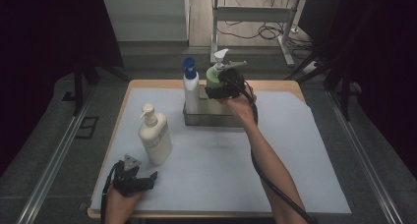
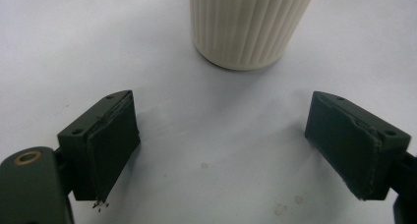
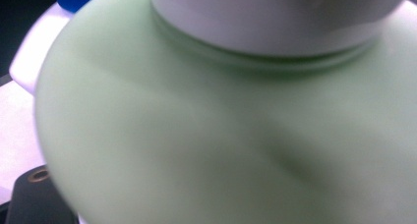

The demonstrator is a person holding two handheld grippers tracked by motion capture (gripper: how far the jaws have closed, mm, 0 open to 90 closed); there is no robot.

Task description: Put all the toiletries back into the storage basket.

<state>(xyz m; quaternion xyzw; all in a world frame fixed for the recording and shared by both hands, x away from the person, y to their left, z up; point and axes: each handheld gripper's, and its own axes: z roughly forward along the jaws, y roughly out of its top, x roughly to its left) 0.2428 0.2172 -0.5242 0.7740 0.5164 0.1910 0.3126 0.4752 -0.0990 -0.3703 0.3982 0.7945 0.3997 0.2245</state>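
Two bottles sit at the metal tray (image 1: 211, 120): the green spray bottle (image 1: 214, 76), grasped by the right gripper (image 1: 222, 84) over the tray's right half, seems mid-placement beside the blue-capped bottle (image 1: 191, 89). Next comes lowering, then release. The left gripper (image 1: 142, 181) rests unclenched near the cream pump bottle (image 1: 154, 135), well short of the tray.

The high view is dim, its left and right sides and corners sinking into black; only the pale table sheet (image 1: 216, 155) and the far floor catch light. The left gripper view is evenly lit and sharp, with soft shadows. The right gripper view is blurred, the green bottle (image 3: 206, 135) out of focus.
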